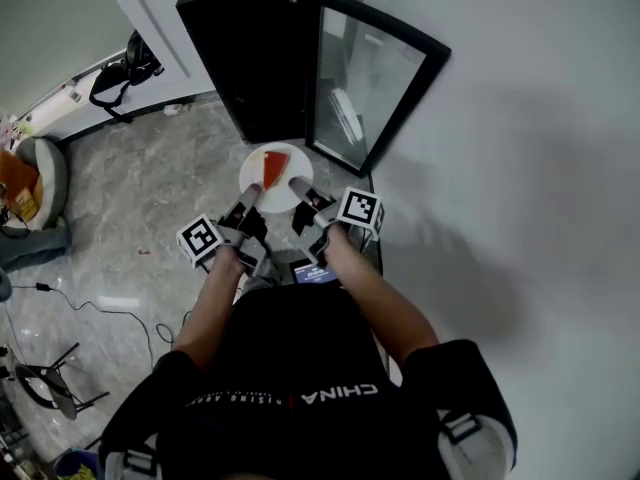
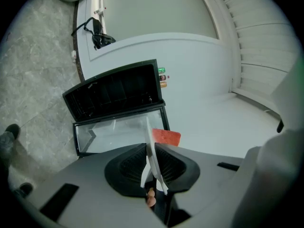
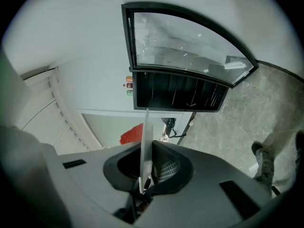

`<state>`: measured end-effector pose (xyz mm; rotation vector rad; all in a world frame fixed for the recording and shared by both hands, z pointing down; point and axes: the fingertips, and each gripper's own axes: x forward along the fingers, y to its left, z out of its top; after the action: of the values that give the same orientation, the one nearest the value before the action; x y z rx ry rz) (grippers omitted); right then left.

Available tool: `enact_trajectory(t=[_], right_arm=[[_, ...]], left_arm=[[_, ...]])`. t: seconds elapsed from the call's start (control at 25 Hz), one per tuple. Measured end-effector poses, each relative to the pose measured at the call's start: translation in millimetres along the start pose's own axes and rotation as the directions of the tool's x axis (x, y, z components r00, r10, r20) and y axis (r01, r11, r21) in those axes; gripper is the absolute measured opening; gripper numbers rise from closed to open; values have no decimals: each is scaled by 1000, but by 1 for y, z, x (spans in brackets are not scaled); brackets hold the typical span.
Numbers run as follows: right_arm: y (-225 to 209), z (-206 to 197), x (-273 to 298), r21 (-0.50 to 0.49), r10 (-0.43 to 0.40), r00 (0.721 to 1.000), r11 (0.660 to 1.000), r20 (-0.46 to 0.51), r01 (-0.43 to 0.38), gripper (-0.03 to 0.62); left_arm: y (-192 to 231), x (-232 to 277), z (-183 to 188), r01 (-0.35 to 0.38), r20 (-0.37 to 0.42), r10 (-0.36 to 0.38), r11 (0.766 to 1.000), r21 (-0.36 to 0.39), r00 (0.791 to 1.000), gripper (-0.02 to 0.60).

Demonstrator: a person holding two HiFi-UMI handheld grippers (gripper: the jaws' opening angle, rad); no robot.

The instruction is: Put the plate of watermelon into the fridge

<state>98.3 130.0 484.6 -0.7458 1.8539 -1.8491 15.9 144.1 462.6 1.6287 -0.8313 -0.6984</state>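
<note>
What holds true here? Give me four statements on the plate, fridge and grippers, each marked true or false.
1. The left gripper and right gripper each clamp the plate. True.
2. The fridge has its door shut. False: the door stands open.
3. The plate sits inside the fridge. False: it is held in front of it.
4. Watermelon lies on the plate. True.

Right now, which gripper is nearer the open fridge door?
Right. The right gripper holds the plate's rim on the door side, close to the door's lower corner; the left gripper holds the opposite rim, across the plate.
</note>
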Motion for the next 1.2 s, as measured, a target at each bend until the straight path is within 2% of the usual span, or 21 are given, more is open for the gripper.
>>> enact_trajectory(t=[0.16, 0.48, 0.68, 0.88, 1.2], right_arm=[[5, 31, 52, -23, -3, 1000, 1000, 26, 4, 31], [34, 41, 154, -19, -28, 995, 999, 99, 30, 31], [16, 37, 158, -16, -10, 990, 1000, 142, 12, 31], [17, 36, 154, -5, -18, 984, 1000, 178, 19, 31], [29, 36, 153, -6, -42, 983, 999, 179, 43, 31]], left_arm=[[12, 35, 51, 7, -37, -8, 1000, -11, 999, 48], [14, 58, 160, 23, -123, -27, 999, -35, 992, 48], [33, 58, 160, 37, -170, -41, 999, -28, 985, 48], [34, 60, 159, 52, -211, -58, 998, -32, 976, 48], [21, 60, 162, 53, -203, -64, 997, -57, 977, 48]])
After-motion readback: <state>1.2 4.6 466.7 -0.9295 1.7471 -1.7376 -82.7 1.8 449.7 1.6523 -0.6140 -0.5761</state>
